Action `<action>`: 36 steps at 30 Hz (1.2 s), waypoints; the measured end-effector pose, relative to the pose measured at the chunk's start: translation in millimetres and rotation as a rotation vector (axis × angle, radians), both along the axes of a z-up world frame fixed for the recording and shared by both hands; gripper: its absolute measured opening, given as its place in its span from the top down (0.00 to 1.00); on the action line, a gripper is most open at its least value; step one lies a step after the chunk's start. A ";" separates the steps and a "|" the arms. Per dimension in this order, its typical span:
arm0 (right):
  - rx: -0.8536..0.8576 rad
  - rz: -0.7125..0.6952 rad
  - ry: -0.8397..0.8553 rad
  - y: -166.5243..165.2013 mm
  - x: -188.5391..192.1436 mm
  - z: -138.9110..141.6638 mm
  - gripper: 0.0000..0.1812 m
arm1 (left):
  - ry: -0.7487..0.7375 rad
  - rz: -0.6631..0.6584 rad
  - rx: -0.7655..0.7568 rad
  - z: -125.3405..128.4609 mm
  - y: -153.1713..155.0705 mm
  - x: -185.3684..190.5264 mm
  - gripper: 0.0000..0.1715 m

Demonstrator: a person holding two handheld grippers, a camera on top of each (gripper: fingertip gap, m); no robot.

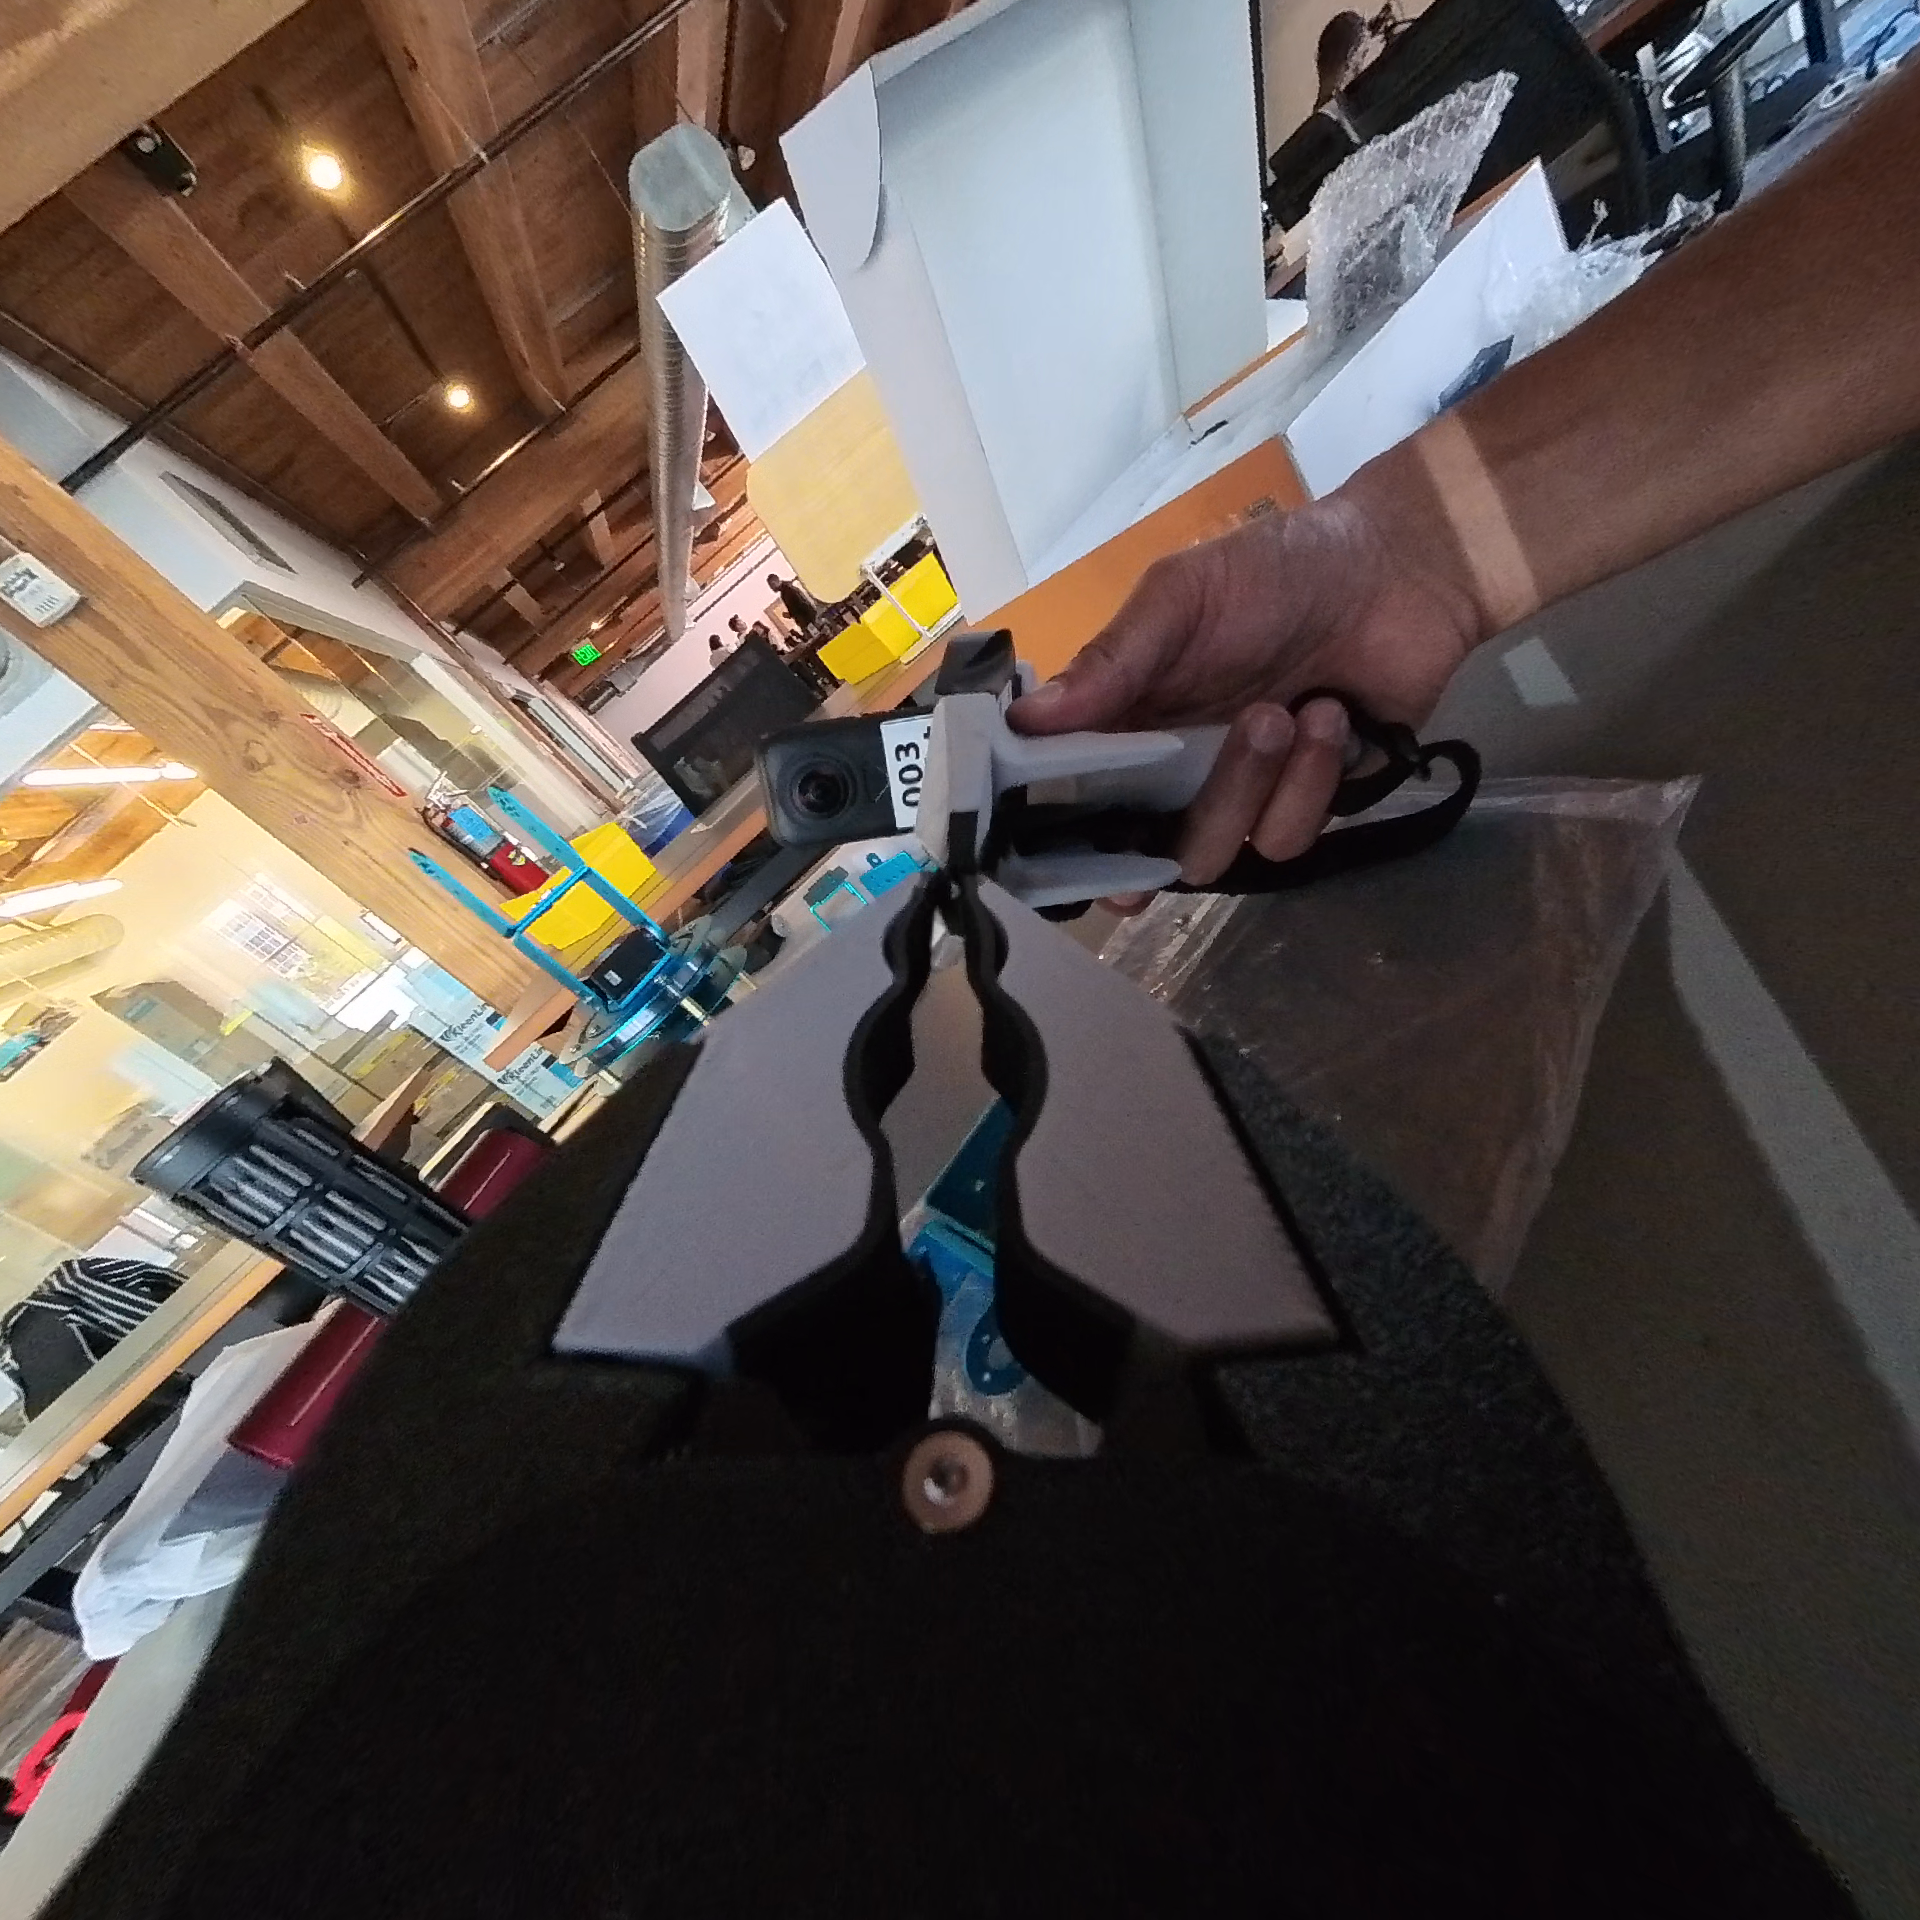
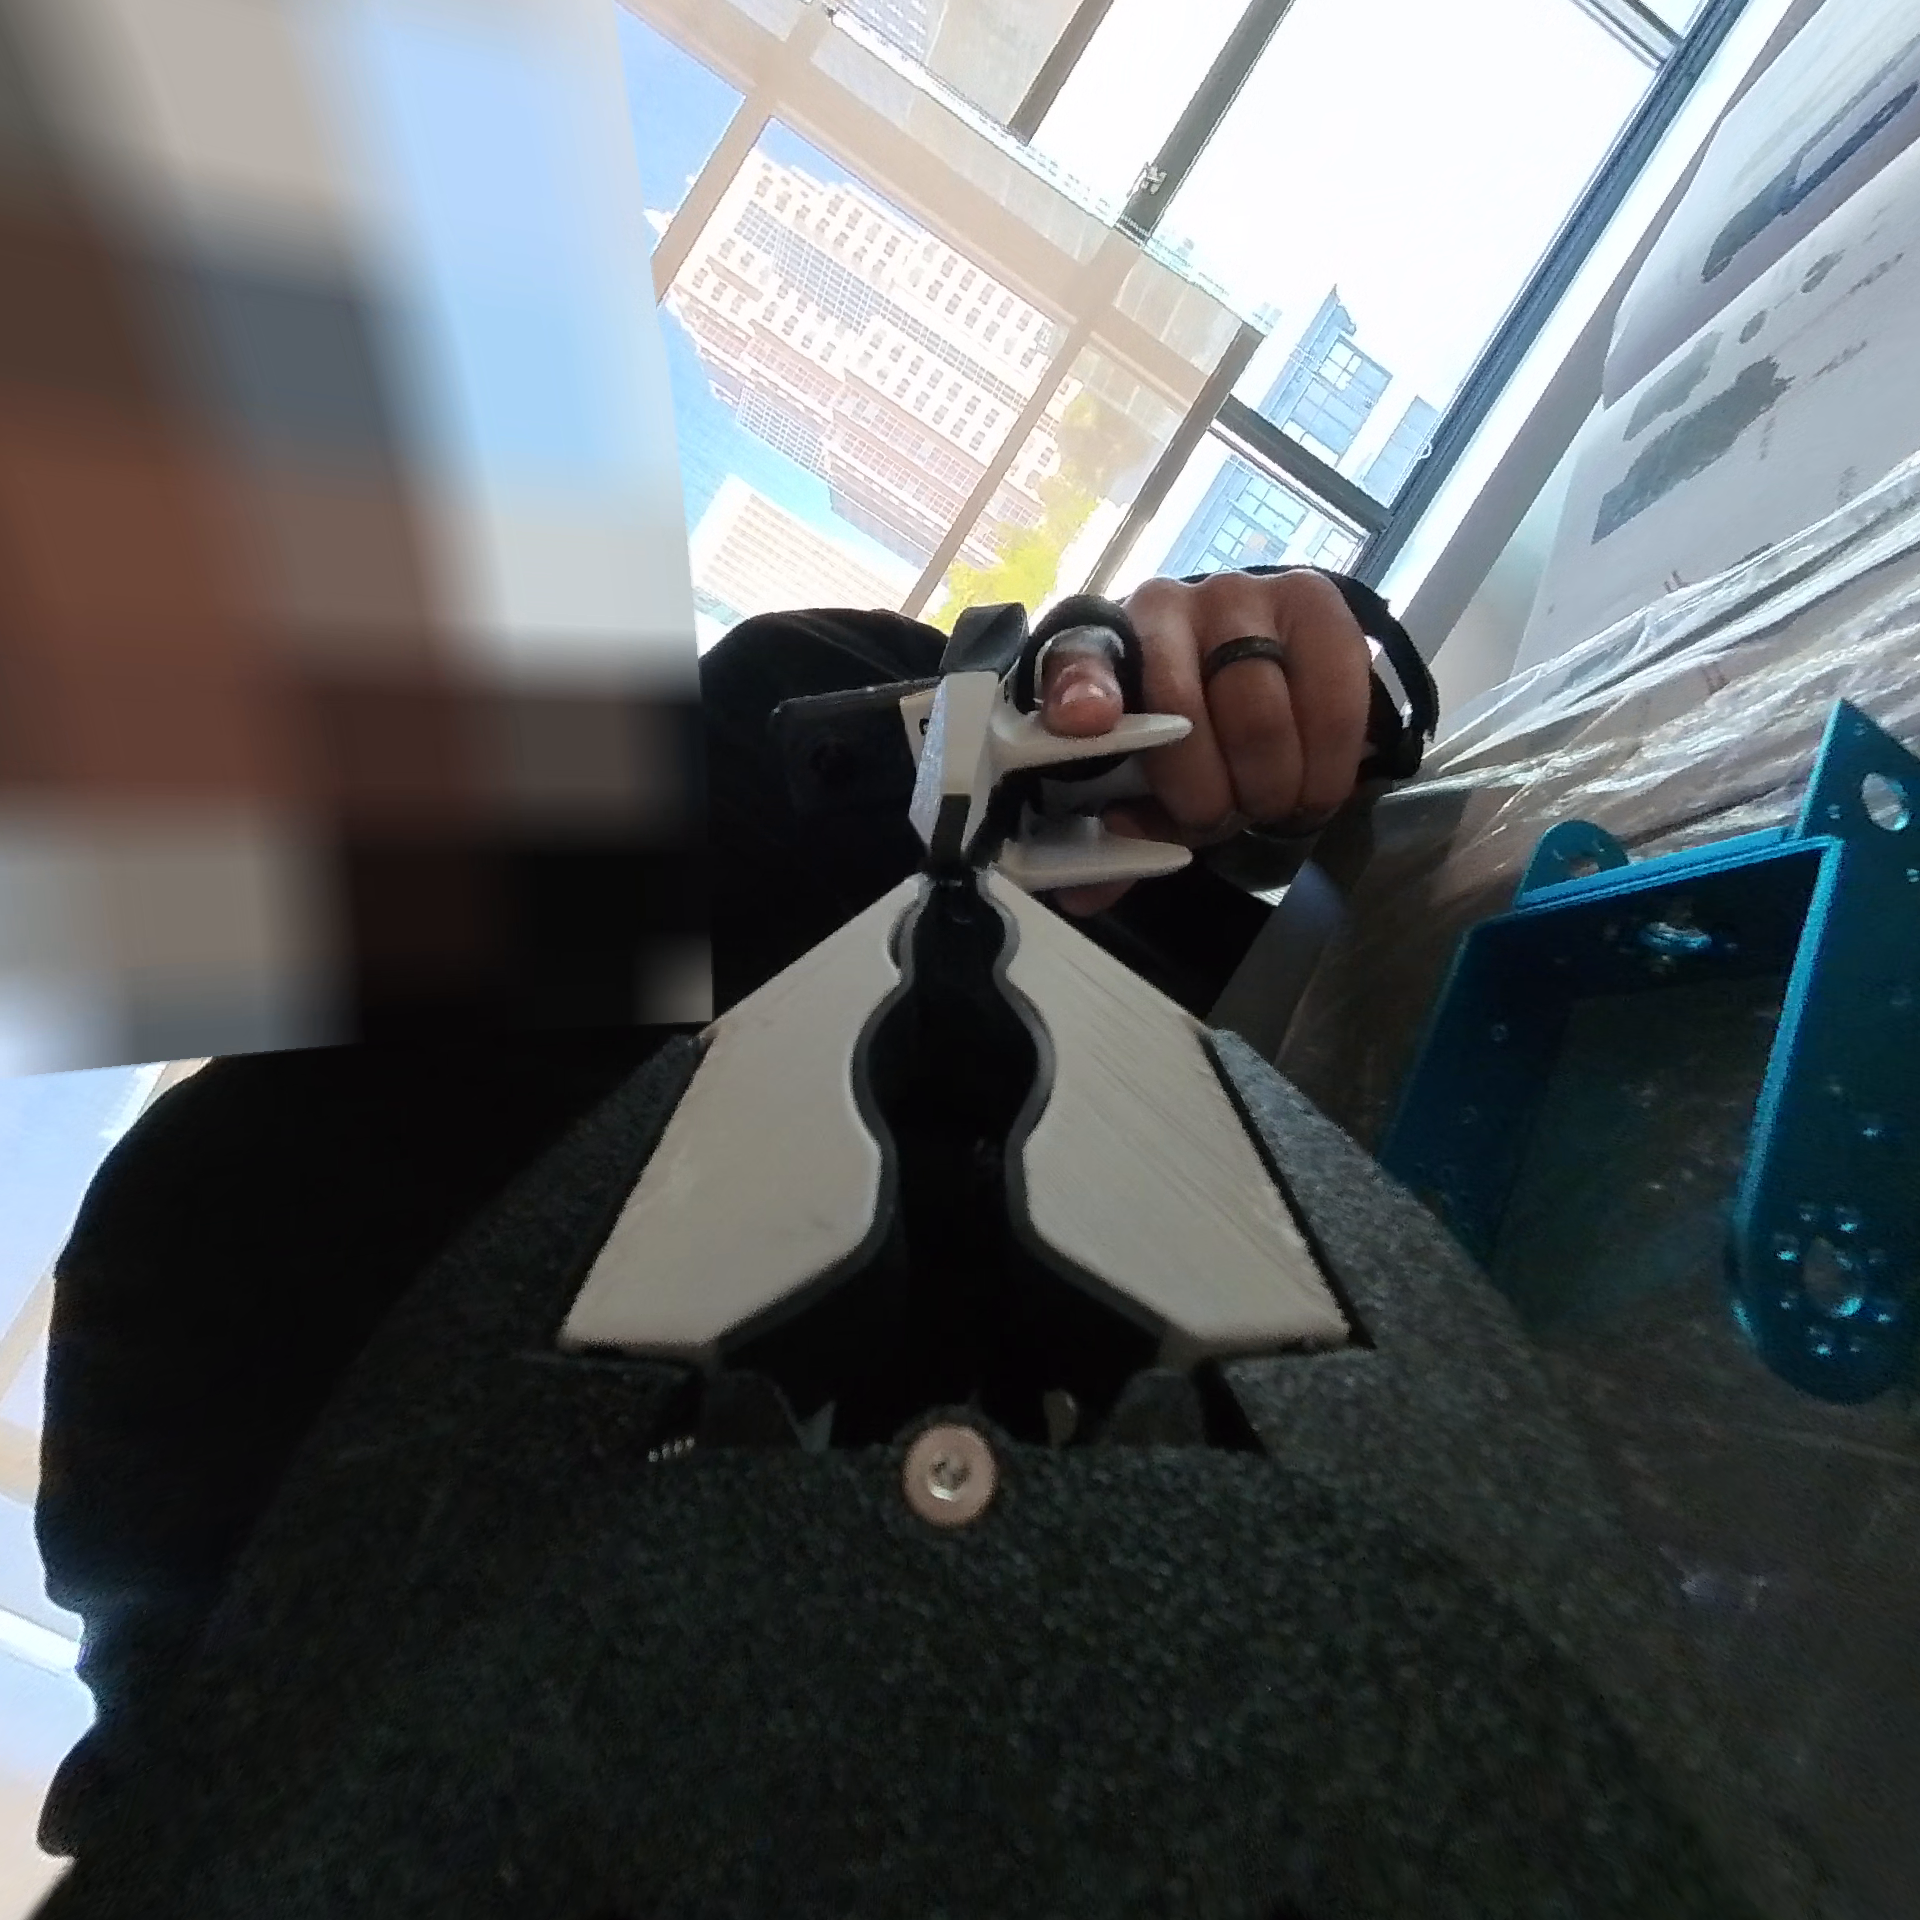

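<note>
In the left wrist view my left gripper (image 1: 951, 899) has its tips closed together. They meet the tips of the right gripper (image 1: 961, 831), which a bare hand (image 1: 1247, 665) holds facing me. In the right wrist view my right gripper (image 2: 945, 899) is also closed at the tips. It touches the left gripper (image 2: 951, 821), held by a hand (image 2: 1247, 686) with a dark ring. A small dark bit shows where the tips meet; I cannot tell whether anything is pinched there. A blue metal bracket (image 2: 1662, 1091) lies just right of the right gripper, and blue metal parts (image 1: 966, 1278) show through the left finger gap.
A clear plastic bag (image 1: 1455, 987) lies on the grey surface at right. A blue frame (image 1: 582, 914) and a black case of bits (image 1: 301, 1205) stand to the left. White boxes (image 1: 1039, 260) stand behind. Plastic wrap (image 2: 1662, 675) and a window (image 2: 1039, 312) are beyond. Left and right tips are no more than a few centimetres apart. Left tips and right tips are each some 12 cm from the blue metal bracket (image 2: 1662, 1091).
</note>
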State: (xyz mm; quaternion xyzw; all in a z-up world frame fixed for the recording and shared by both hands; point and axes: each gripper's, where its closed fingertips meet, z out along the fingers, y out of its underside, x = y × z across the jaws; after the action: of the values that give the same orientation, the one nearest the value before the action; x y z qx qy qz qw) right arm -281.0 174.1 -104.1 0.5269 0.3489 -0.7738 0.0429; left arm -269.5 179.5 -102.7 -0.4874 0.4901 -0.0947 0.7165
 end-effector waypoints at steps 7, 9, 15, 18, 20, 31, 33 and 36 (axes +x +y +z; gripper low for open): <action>0.013 -0.016 -0.017 3.3 -0.5 -4.6 0.97 | 0.026 0.003 -0.007 -5.3 3.0 0.4 0.99; 0.039 -0.024 -0.029 4.1 -0.6 -6.2 0.97 | 0.034 0.006 -0.006 -6.7 3.5 0.6 0.99; 0.047 -0.014 -0.044 3.2 0.6 -9.1 0.97 | 0.035 0.002 -0.012 -8.2 3.5 0.6 0.98; 0.064 -0.038 -0.069 11.3 4.7 -11.3 1.00 | 0.039 0.018 -0.013 -9.6 6.6 -2.9 0.96; 0.153 -0.109 -0.115 26.2 12.2 -12.0 0.99 | 0.025 0.033 -0.019 -8.8 10.1 -8.8 0.96; 1.077 -0.136 -0.658 -6.9 79.8 -58.4 0.83 | -0.069 0.039 -0.226 -11.9 33.3 -28.4 0.90; 1.156 -0.099 -0.807 -25.3 96.8 -73.7 0.82 | -0.092 0.014 -0.274 -11.6 34.3 -29.5 0.89; 1.303 -0.121 -0.900 -39.6 103.9 -82.3 0.92 | -0.104 -0.019 -0.355 -14.6 37.3 -29.0 0.88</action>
State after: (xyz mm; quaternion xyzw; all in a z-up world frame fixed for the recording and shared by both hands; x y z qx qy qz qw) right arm -177.1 134.5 -186.3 0.7261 0.6515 -0.1278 -0.1791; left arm -298.4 216.7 -117.3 -0.5961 0.4327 -0.2115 0.6424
